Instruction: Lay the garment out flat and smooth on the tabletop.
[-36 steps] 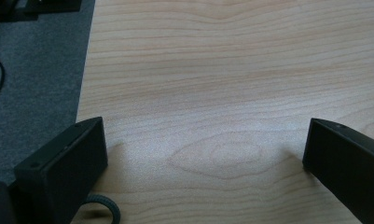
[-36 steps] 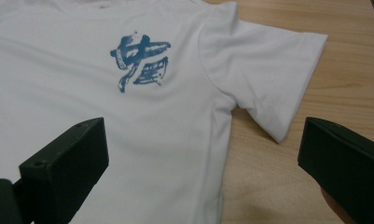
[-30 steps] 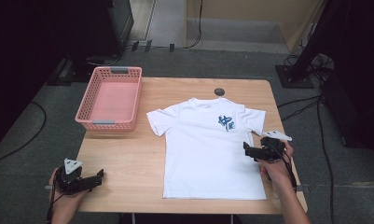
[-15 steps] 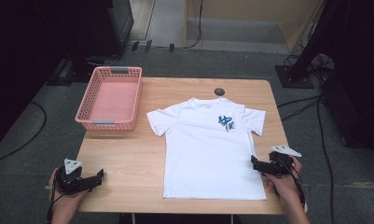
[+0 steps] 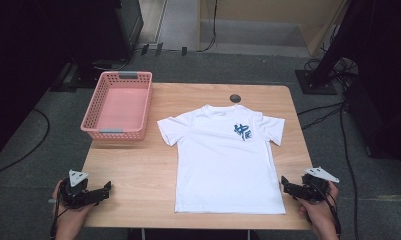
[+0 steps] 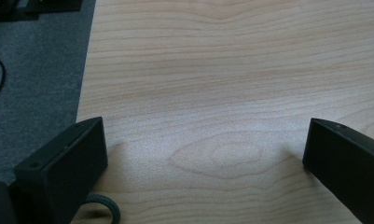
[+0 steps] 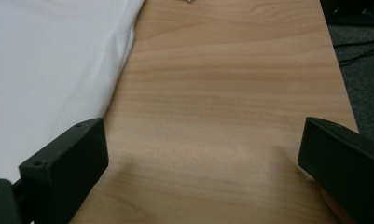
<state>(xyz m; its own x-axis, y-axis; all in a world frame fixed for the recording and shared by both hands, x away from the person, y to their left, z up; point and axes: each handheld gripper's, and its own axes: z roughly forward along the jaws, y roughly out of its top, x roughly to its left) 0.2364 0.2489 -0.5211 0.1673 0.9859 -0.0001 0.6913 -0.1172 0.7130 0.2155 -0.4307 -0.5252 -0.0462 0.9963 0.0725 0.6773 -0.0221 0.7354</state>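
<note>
White T-shirt [image 5: 225, 160] lying flat, face up, at the middle of the wooden bench [image 5: 138, 170], collar toward the far edge. Right gripper [image 5: 288, 186], jaws spread wide, just beside the shirt's lower right hem. Left gripper [image 5: 104, 190], jaws likewise spread, at the near left corner, well apart from the shirt. Pink basket [image 5: 119, 132] at far left.

The table [image 5: 138, 165] is pale wood with a smooth, matt grain. On it the shirt [image 5: 223, 165] is soft white cloth with a blue print. Left of the shirt, the basket [image 5: 95, 112] is pink plastic mesh. The grippers' jaws look like matt black plastic. The floor [image 5: 33, 150] is rough grey carpet.
</note>
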